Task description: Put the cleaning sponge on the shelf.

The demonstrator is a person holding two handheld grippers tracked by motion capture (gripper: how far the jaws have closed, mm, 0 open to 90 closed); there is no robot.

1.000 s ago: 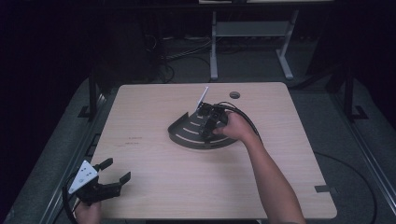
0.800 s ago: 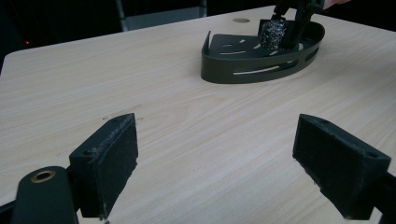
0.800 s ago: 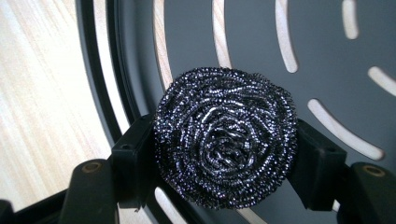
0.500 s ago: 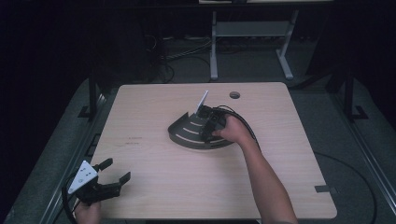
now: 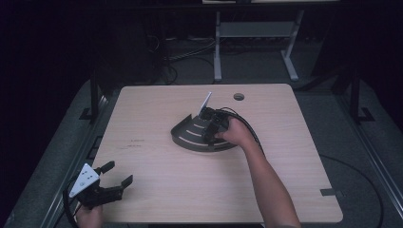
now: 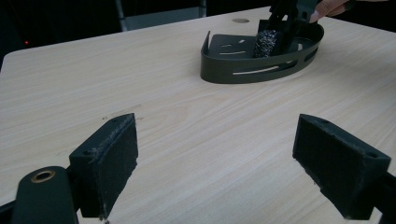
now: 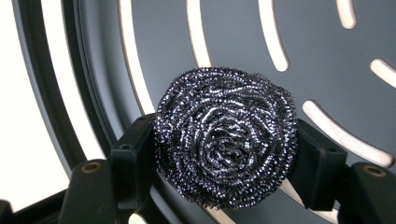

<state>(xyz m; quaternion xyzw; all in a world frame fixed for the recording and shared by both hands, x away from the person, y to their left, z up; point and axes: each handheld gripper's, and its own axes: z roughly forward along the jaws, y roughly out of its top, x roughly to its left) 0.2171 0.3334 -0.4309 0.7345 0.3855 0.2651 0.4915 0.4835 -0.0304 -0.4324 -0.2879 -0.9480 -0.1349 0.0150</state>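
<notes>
On my far left, at the near-left corner of the table, I have the left gripper sitting low, its jaws spread wide apart with bare wood between them. The hand under it is cut off by the bottom edge of the high view, so I make out little more than knuckles. In the left gripper view the two black pads rise from the bottom corners, both cropped at the frame edge.

Moving right, near the middle of the table lies the dark curved tray, a slotted fan-shaped dish with a low wall. From above, its right half is covered by my right hand and the right gripper, so I cannot trace the rim there. The gripper points down into the tray, its grey plate tilted up toward the far side.

The steel wool scourer is clamped between the right gripper's jaws, one pad pressing each side of the coil. In the right gripper view it is over the tray's slotted floor, but I cannot tell whether it touches the floor or hangs just above it. From the left gripper view I see the scourer as a small grey wad inside the tray, its top hidden by the jaws and the person's fingertips cropped at the upper edge.

Farther right, toward the far edge, there is a round cable hole in the tabletop.
</notes>
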